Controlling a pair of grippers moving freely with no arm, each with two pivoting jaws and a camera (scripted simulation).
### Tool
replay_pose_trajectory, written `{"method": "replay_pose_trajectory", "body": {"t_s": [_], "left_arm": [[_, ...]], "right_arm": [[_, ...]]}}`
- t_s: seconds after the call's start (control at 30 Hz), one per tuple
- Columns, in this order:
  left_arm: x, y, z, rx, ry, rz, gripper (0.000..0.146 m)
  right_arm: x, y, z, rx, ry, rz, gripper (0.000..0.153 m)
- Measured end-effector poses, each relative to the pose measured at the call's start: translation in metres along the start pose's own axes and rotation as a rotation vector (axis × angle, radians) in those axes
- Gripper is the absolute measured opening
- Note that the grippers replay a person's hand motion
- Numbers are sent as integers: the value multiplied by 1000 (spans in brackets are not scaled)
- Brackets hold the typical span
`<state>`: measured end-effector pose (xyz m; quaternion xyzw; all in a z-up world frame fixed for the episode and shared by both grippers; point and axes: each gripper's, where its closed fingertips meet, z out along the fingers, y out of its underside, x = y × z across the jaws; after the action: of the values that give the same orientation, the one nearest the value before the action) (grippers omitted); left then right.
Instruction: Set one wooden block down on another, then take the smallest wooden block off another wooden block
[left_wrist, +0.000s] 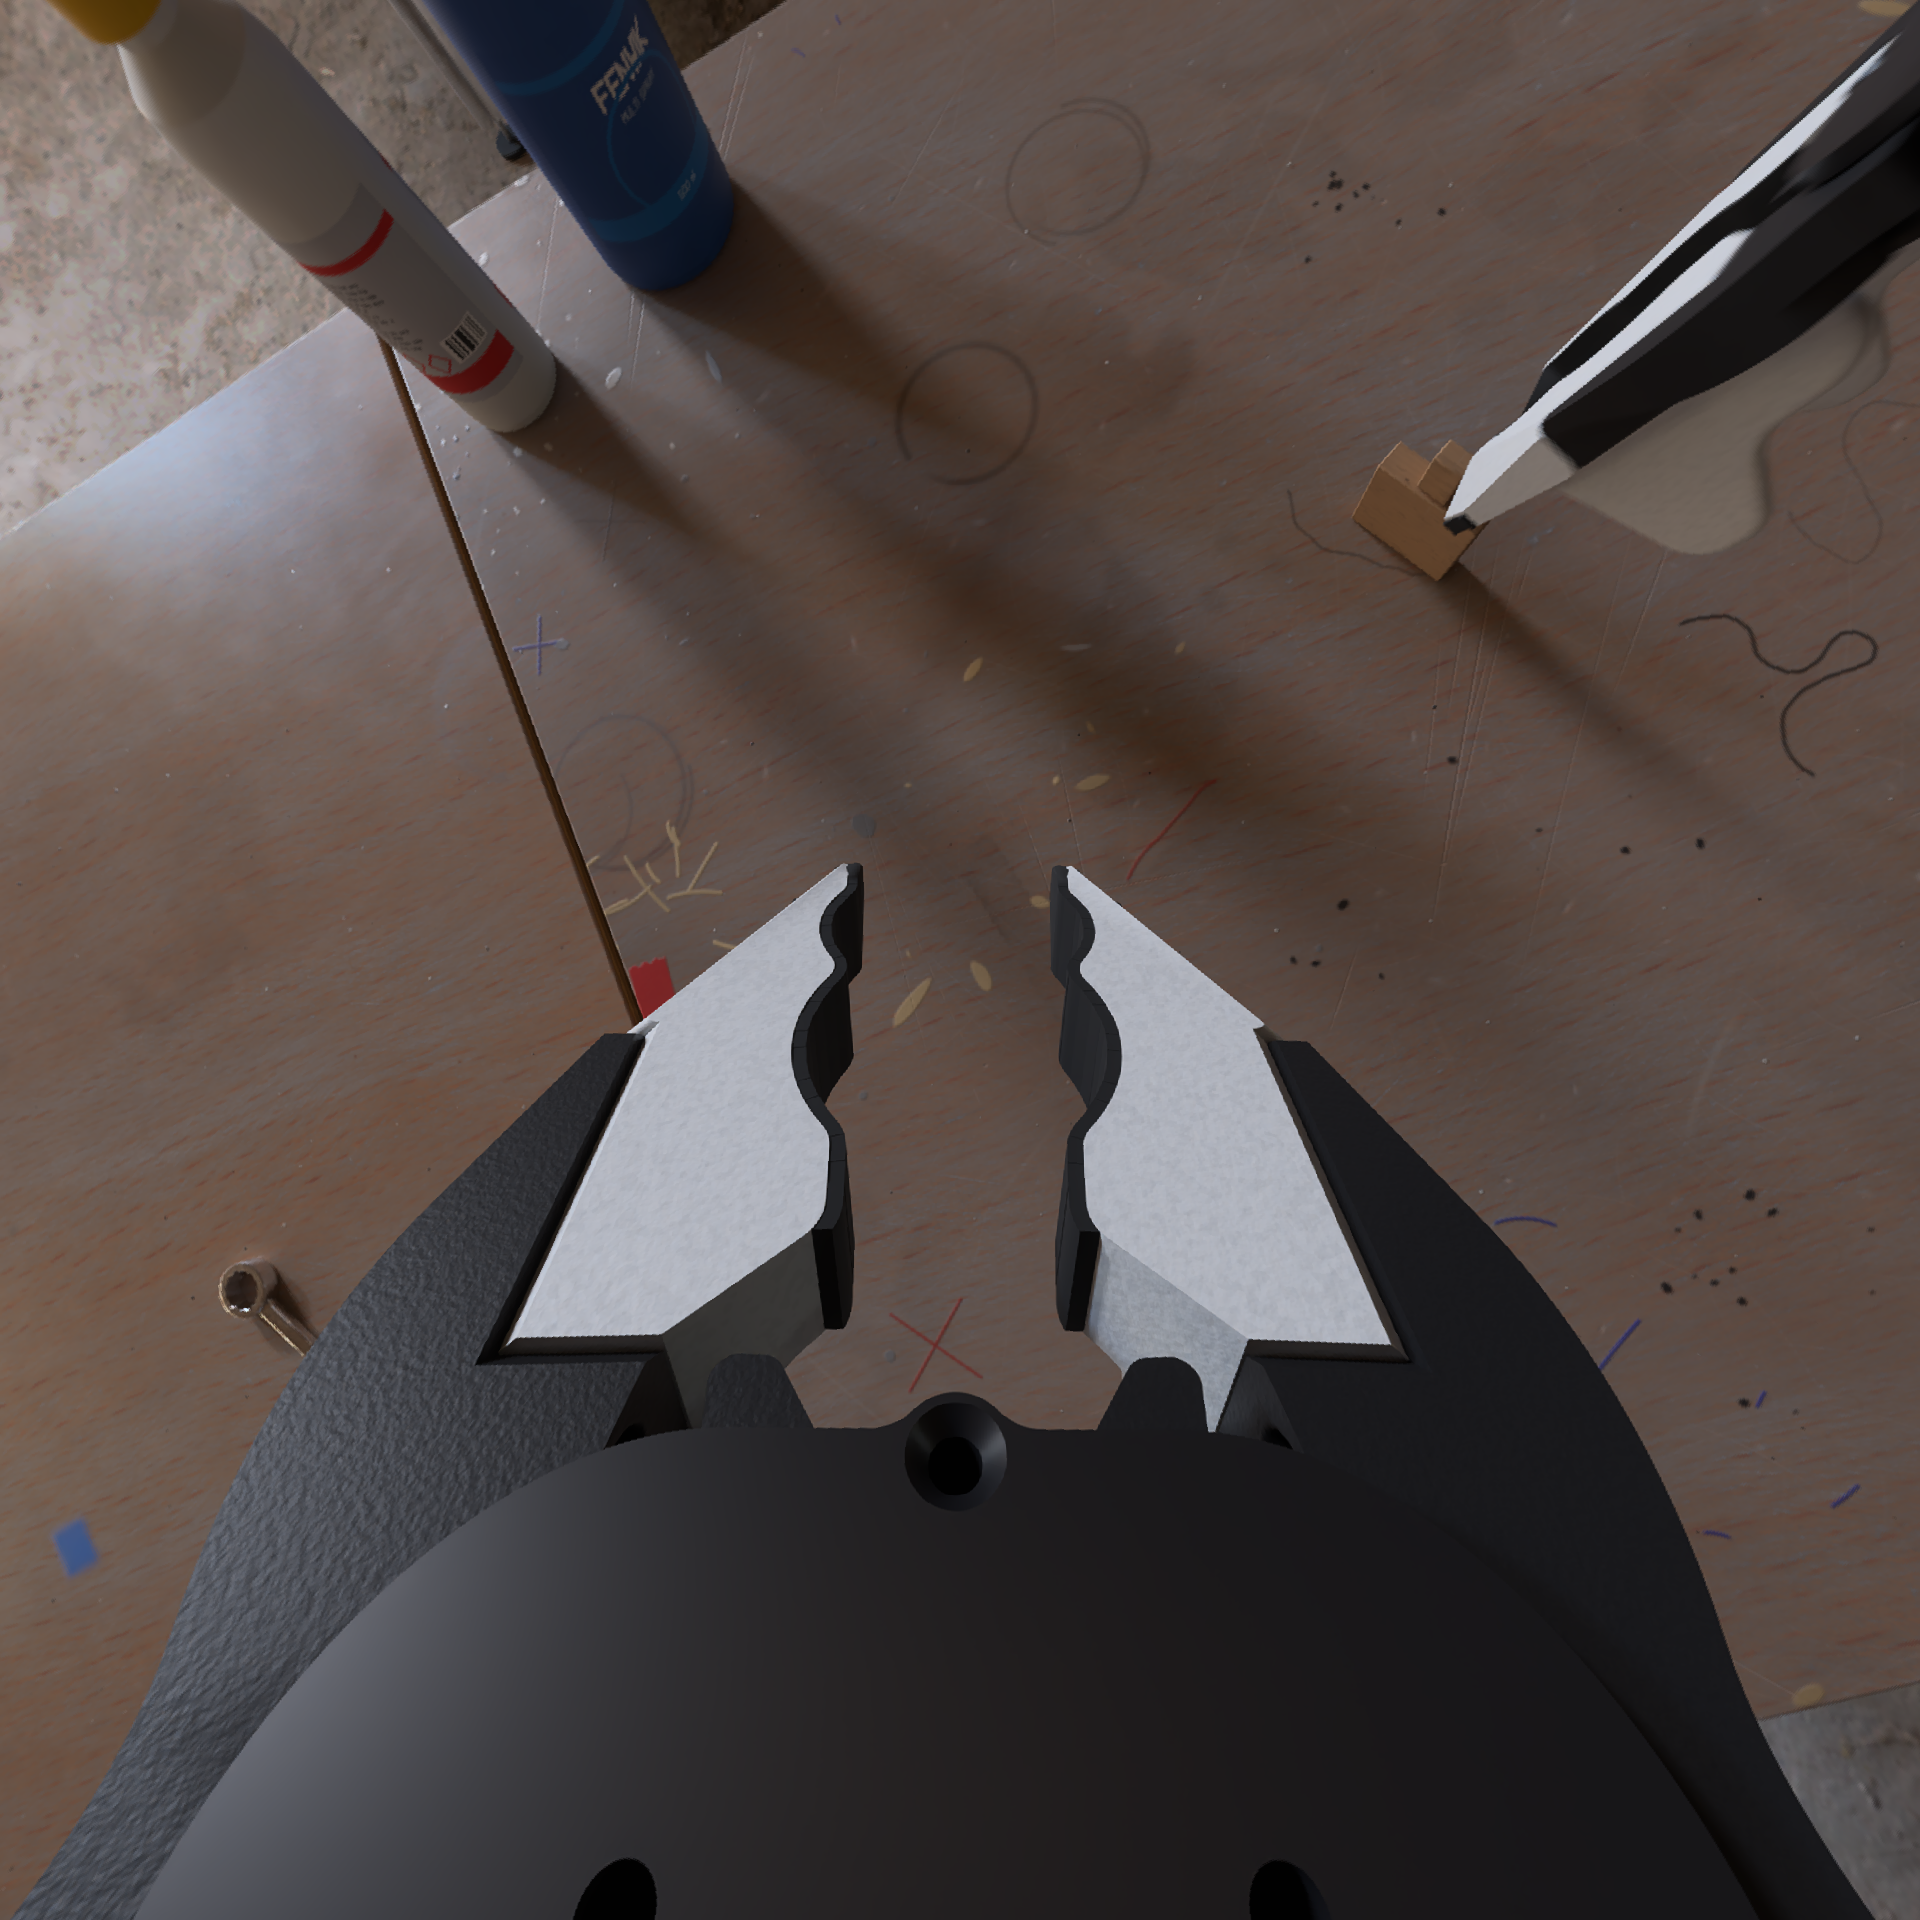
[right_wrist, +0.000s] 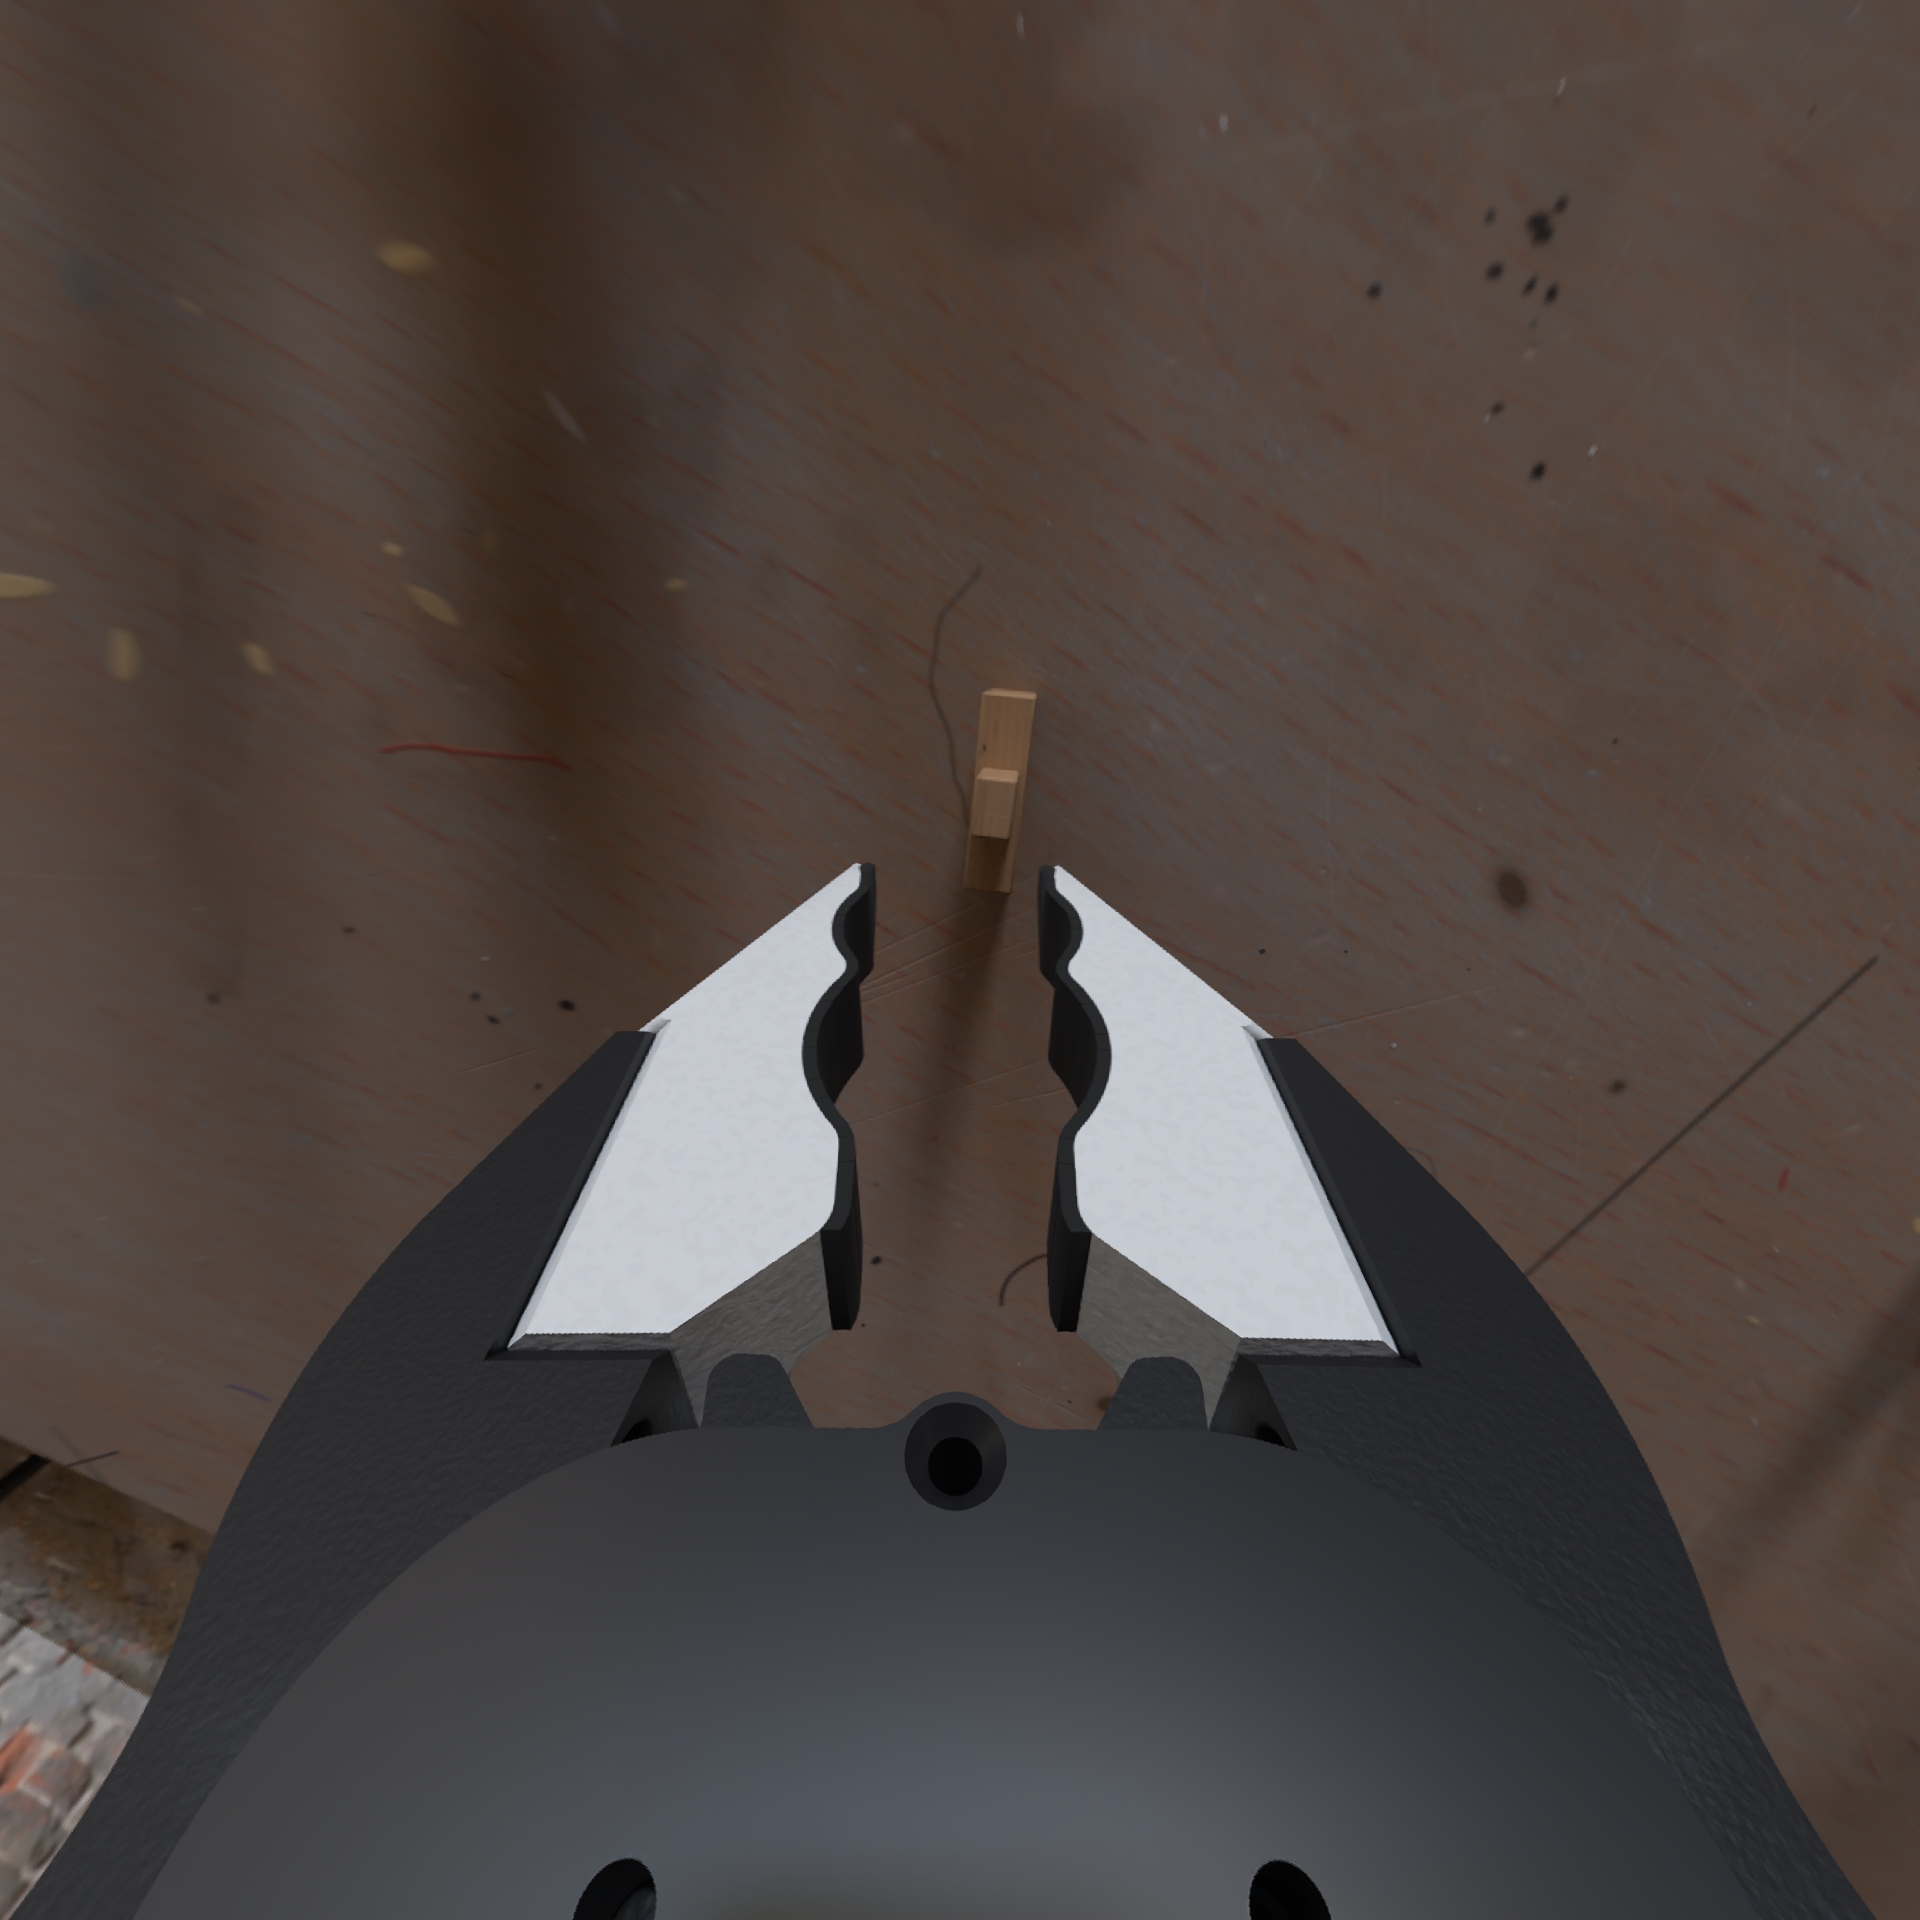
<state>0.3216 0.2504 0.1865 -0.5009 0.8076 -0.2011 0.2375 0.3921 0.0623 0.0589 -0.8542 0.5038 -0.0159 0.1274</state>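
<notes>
A small wooden block (left_wrist: 1445, 470) sits on top of a larger wooden block (left_wrist: 1403, 516) on the brown tabletop (left_wrist: 1039, 644), far right in the left wrist view. My right gripper (left_wrist: 1460, 520) reaches down to the stack from the upper right, its tips at the stack's right side. In the right wrist view the stack stands just beyond my open right gripper (right_wrist: 956, 883), with the small block (right_wrist: 994, 802) on the larger block (right_wrist: 1006, 732). My left gripper (left_wrist: 956, 883) is open and empty over bare table, well left of the stack.
A white bottle with red bands (left_wrist: 343, 229) and a blue bottle (left_wrist: 623, 135) stand at the back left. A thin brown rod (left_wrist: 499, 644) runs down the left side, with a small metal ring tool (left_wrist: 255, 1304) near it. The table edge (right_wrist: 62, 1455) is at my right gripper's lower left.
</notes>
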Motion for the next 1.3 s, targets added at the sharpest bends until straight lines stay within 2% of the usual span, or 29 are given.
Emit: {"method": "replay_pose_trajectory", "body": {"t_s": [0.07,0.17,0.33,0.47,0.57,0.63,0.7,0.73,0.8,0.9,1.0,1.07,1.13,1.23,1.3], "left_arm": [[3,-3,0,6,1,15,36],[5,-7,-1,26,-5,57,36],[6,-20,-10,99,-30,57,34],[4,-31,-27,183,-88,66,34],[9,-48,-63,367,-138,64,31],[20,-59,-95,535,-121,43,22],[32,-70,-131,722,-106,23,5],[39,-74,-150,827,-95,10,0],[53,-78,-183,1006,-45,-3,0],[70,-77,-212,1153,34,19,0],[75,-75,-206,1110,45,47,13],[76,-77,-197,1068,48,62,20],[79,-83,-188,1047,53,81,21],[90,-94,-175,1018,50,135,21],[103,-102,-162,986,48,188,21]], "right_arm": [[3,5,12,-66,53,2,25],[6,3,16,-61,98,5,22],[6,-2,18,-101,-20,83,7],[7,-5,16,-140,-67,96,7],[9,-6,8,-160,-68,97,7],[10,-9,-5,-159,-55,73,7],[10,-14,-22,-148,-46,39,7],[9,-16,-34,-143,-46,17,7],[8,-22,-61,-130,-55,-20,7],[17,-27,-113,-94,-100,-56,7],[49,-24,-174,-46,-147,-53,7],[87,-16,-216,12,-155,-11,7],[135,0,-252,71,-152,59,7],[216,40,-286,112,-150,202,7],[270,72,-295,133,-138,295,7]]}}
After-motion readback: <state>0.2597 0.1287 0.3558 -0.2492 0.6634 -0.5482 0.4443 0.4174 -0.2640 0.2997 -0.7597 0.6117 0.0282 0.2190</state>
